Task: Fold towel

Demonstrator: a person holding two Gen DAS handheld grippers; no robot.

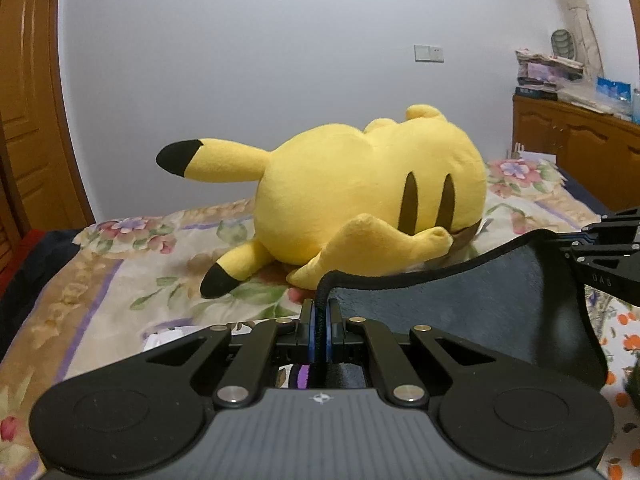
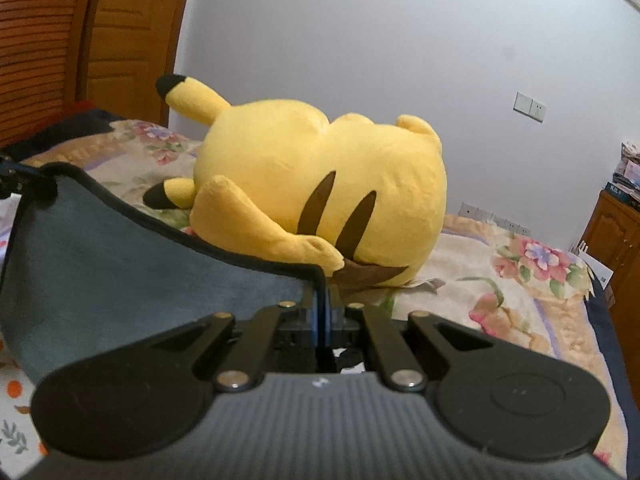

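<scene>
A dark grey-blue towel (image 1: 480, 304) with black edging hangs stretched between my two grippers above the bed. My left gripper (image 1: 321, 308) is shut on its left corner, and the towel spreads to the right. My right gripper (image 2: 322, 300) is shut on the other corner, and the towel (image 2: 120, 256) spreads to the left. The right gripper also shows at the right edge of the left wrist view (image 1: 608, 256). The lower part of the towel is hidden behind the gripper bodies.
A large yellow plush toy (image 1: 360, 196) lies on the floral bedspread (image 1: 120, 280) just beyond the towel; it also shows in the right wrist view (image 2: 320, 188). A wooden cabinet (image 1: 580, 152) stands at the right, a wooden door (image 1: 28, 100) at the left.
</scene>
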